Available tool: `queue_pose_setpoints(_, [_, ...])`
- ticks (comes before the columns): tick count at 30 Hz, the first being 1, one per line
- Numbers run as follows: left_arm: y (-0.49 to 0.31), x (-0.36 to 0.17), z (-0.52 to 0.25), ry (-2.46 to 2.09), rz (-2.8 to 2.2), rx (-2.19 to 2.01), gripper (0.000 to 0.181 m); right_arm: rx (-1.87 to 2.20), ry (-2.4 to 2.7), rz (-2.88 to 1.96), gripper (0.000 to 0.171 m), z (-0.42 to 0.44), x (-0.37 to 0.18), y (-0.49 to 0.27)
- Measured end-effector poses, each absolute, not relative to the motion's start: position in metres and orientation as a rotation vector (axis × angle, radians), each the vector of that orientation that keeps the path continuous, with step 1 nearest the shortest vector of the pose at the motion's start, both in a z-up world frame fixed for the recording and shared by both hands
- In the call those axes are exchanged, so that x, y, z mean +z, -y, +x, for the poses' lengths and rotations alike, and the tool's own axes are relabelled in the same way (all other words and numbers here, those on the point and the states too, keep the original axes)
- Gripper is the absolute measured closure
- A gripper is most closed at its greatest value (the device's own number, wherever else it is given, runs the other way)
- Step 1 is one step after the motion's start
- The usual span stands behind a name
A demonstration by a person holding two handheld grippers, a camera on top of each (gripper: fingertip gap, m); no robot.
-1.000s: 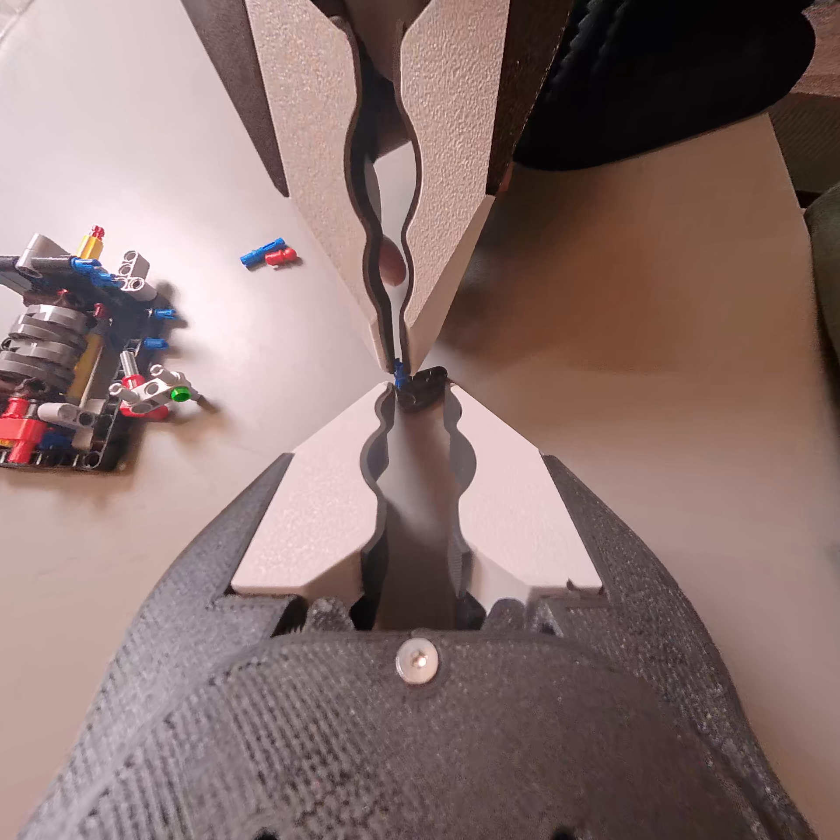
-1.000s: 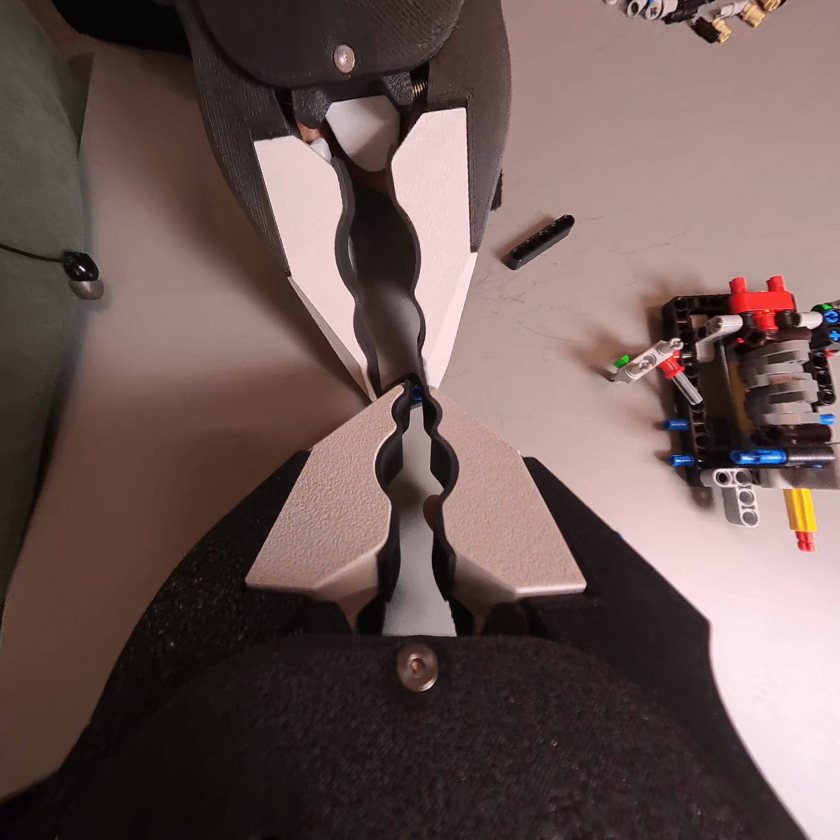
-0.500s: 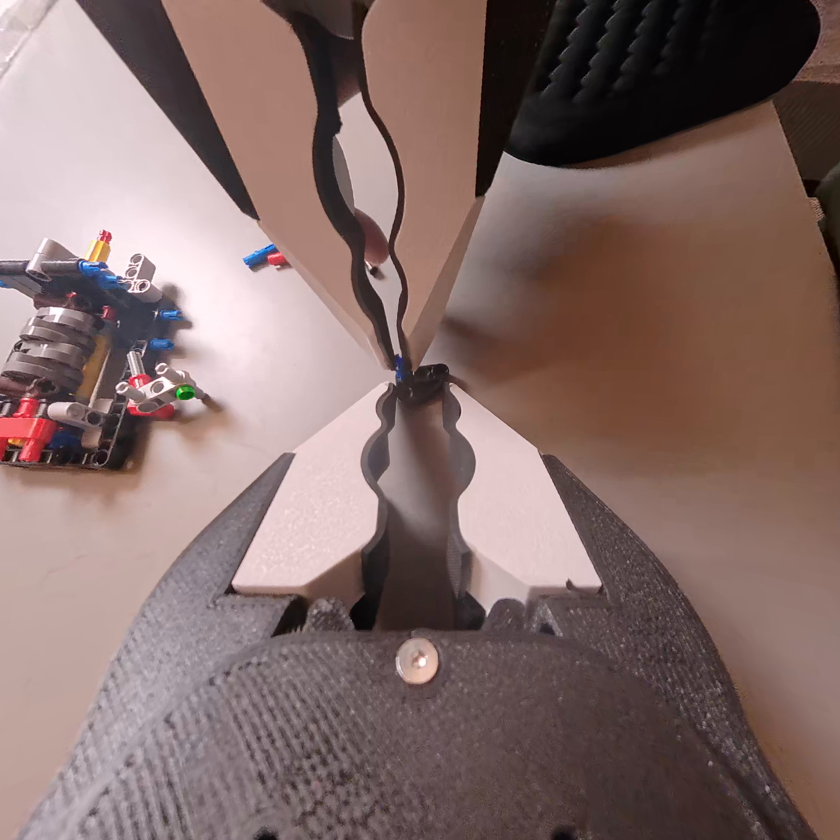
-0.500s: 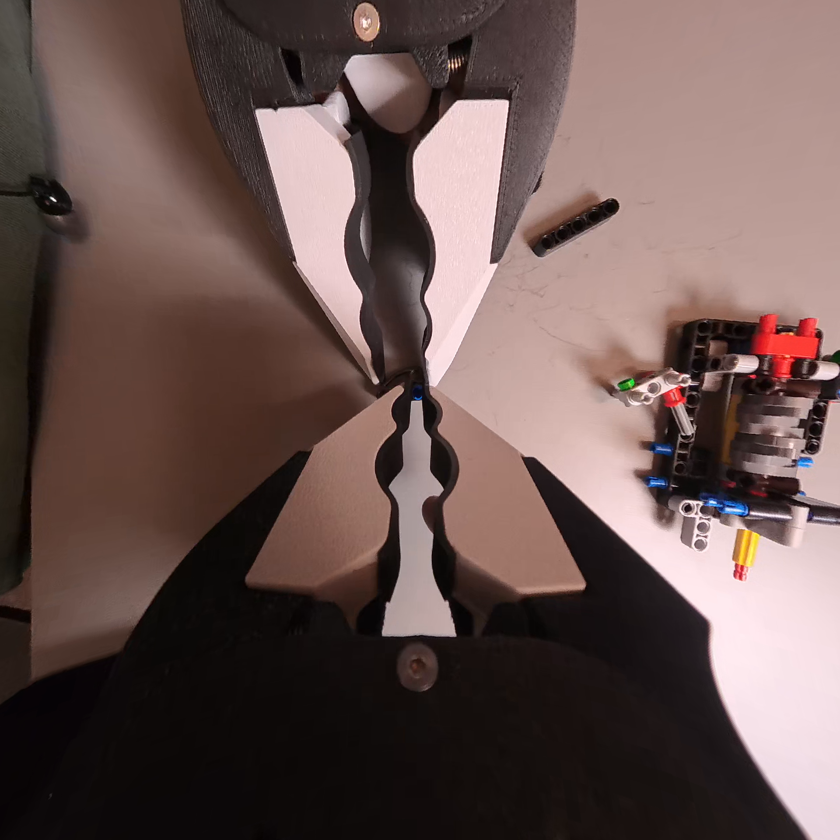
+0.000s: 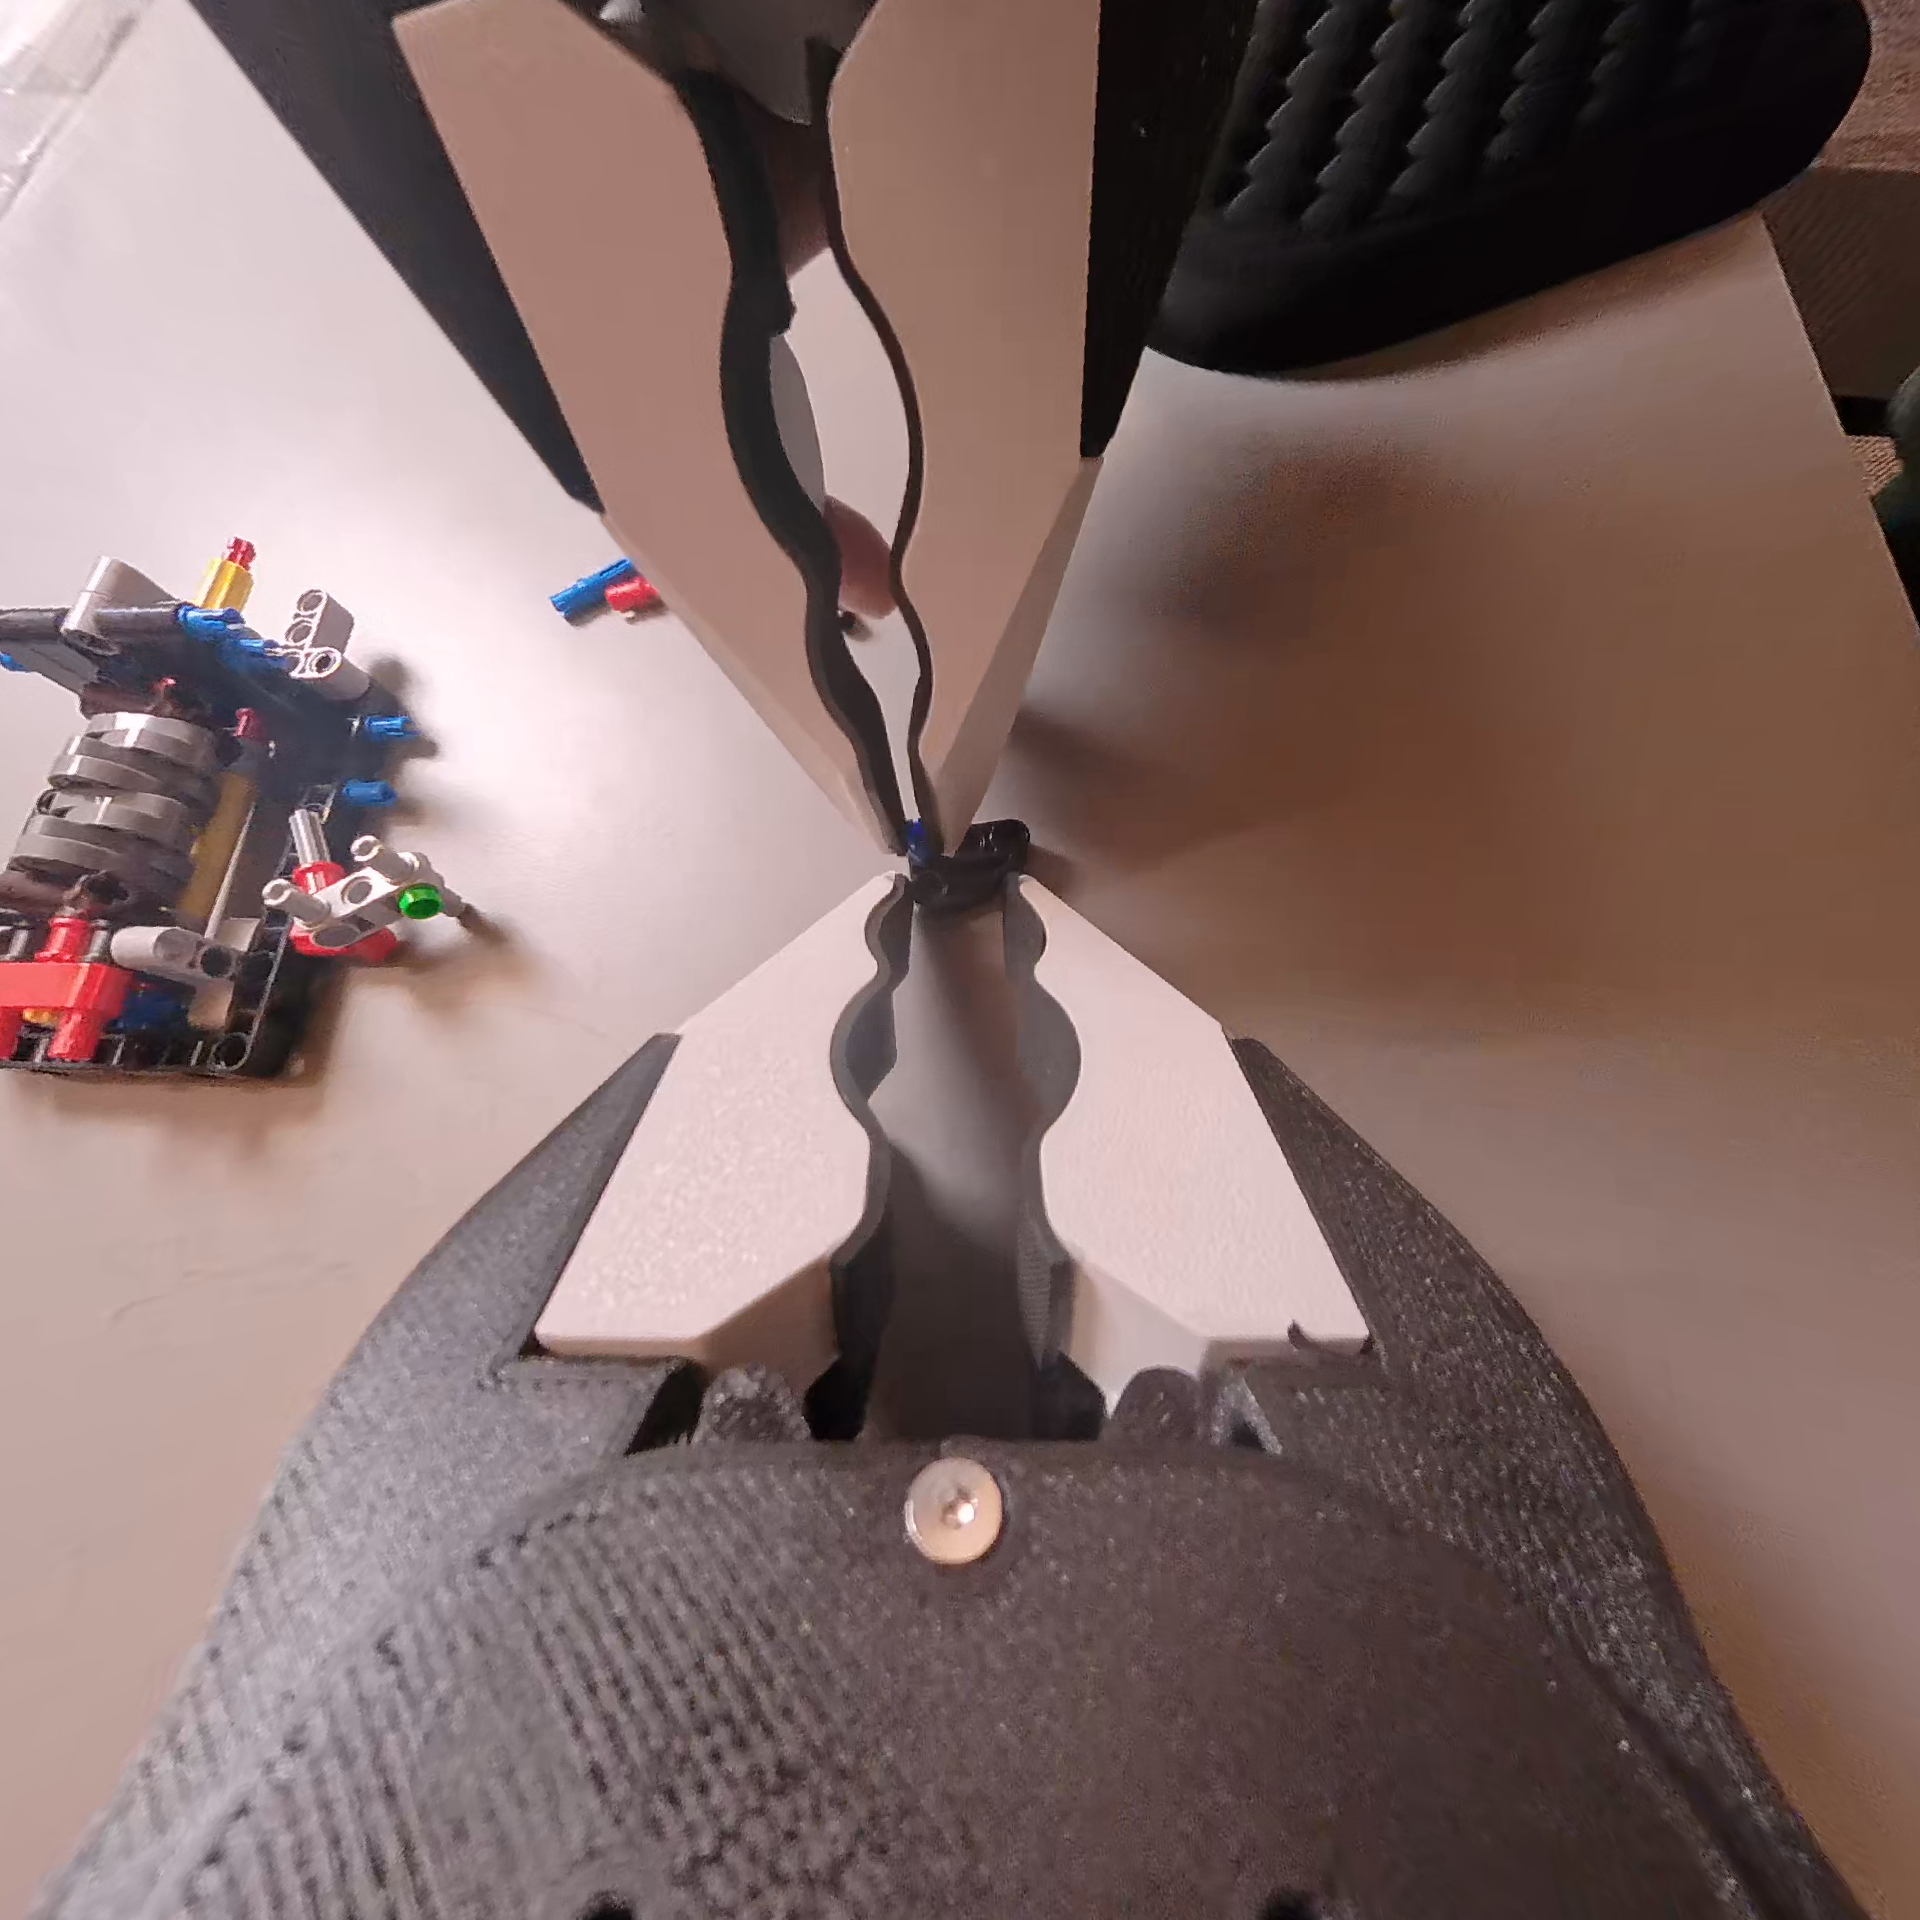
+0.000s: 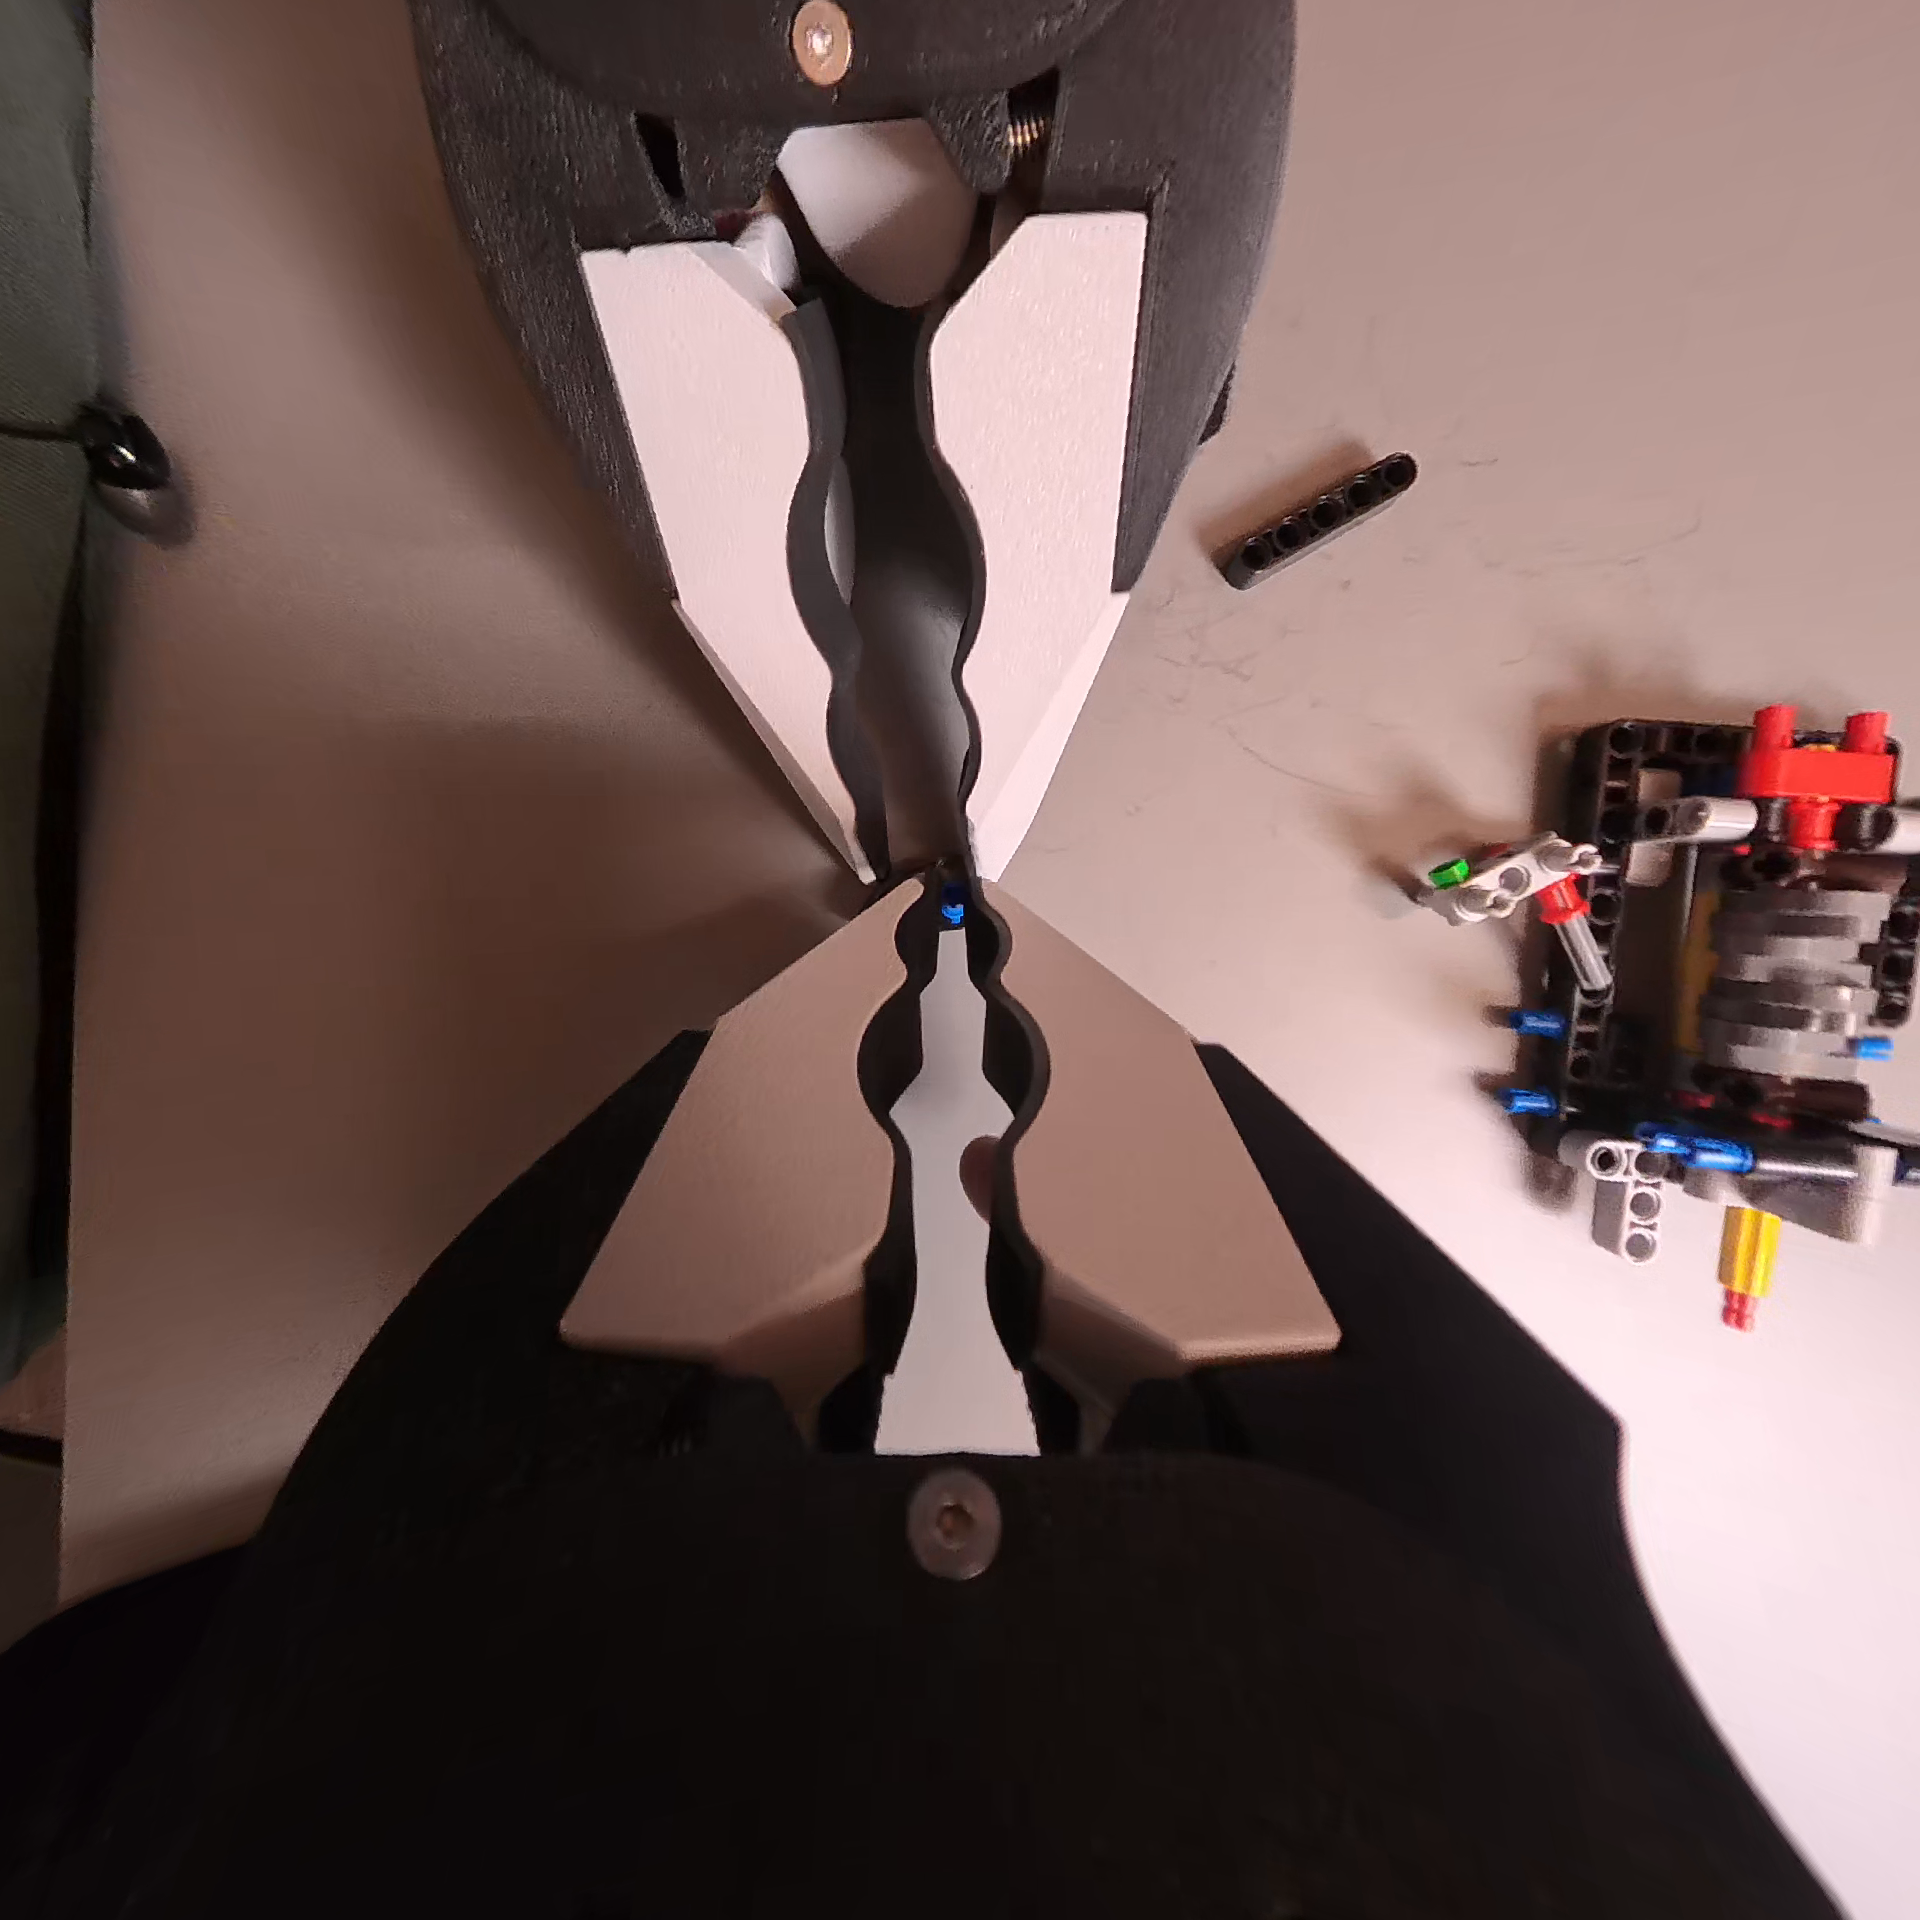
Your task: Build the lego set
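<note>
The blue pin (image 6: 952,912) shows only its end — the rest is buried between the right gripper's (image 6: 948,896) fingertips. The black piece (image 5: 971,865) is half covered by the left gripper's (image 5: 951,878) tips; its shape cannot be told. The lego model (image 5: 166,821) is cut by the left edge of the left view, and by the right edge of the right view (image 6: 1756,987). Upper right of the left view, a dark textured object (image 5: 1507,156) runs off frame — unidentifiable.
</note>
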State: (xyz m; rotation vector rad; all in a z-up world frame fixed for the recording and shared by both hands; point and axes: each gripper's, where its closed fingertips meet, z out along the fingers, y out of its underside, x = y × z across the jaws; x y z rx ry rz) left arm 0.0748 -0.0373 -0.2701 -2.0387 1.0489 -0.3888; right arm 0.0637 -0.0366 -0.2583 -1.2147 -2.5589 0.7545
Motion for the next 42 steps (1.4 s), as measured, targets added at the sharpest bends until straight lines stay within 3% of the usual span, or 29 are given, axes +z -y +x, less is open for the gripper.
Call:
queue_pose_setpoints(6, [0.037, -0.27, 0.077, -1.054, -2.036, -0.385, 0.169, 0.902, 2.439, -1.25, 0.17, 0.068, -0.258, 0.035])
queue_pose_setpoints(9, [0.035, -0.271, 0.075, -1.044, -2.04, -0.351, 0.181, 0.971, 2.379, -1.265, 0.17, 0.072, -0.257, 0.034])
queue_pose_setpoints(15, [0.037, -0.268, 0.086, -1.015, -2.055, -0.454, 0.139, 1.079, 2.225, -1.297, 0.169, 0.075, -0.256, 0.031])
queue_pose_setpoints(24, [0.029, -0.27, 0.092, -1.026, -2.053, -0.399, 0.158, 1.003, 2.222, -1.276, 0.169, 0.077, -0.257, 0.028])
queue_pose_setpoints(42, [0.03, -0.27, 0.091, -1.026, -2.059, -0.412, 0.159, 0.743, 2.5, -1.332, 0.169, 0.074, -0.26, 0.031])
